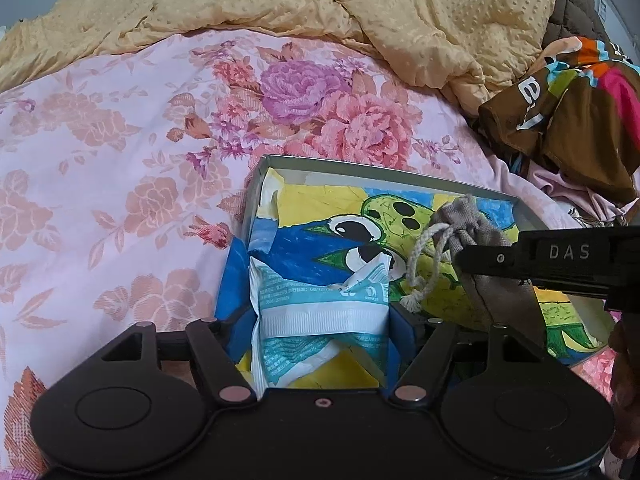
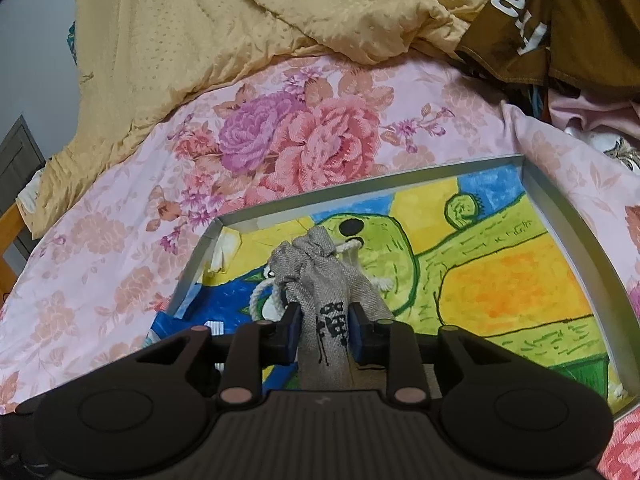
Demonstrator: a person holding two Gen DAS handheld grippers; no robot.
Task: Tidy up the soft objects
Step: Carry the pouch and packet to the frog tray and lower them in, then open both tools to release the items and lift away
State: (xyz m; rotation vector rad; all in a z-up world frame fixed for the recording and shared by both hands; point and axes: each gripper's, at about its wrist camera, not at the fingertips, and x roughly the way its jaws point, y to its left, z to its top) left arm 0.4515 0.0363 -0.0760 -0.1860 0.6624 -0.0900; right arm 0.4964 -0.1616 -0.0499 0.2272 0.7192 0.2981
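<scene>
Both tools are over the shallow grey tray (image 2: 568, 216) on the floral bedsheet (image 1: 120, 140); its floor is lined with a bright painted picture of a green creature. The left gripper (image 1: 320, 320) stands fairly wide with a teal-and-white soft packet (image 1: 320, 308) between its blue pads, at the near left corner of the tray — whether the pads actually press on it, I cannot tell. To the right, the right gripper (image 2: 325, 334) has a narrow gap with the grey drawstring pouch (image 2: 320, 280) standing in it; the pads sit right beside the cloth, contact uncertain, and the pouch's gathered neck and white cord (image 1: 424, 256) point toward the far side. This looks like the placing step — both soft items being set down inside the tray; next, I'd say, each pair of tongs needs to part fully and back straight out, so pad or cord doesn't drag the things off their spots. The yellow quilt (image 2: 240, 20) lies bunched at the far side.
</scene>
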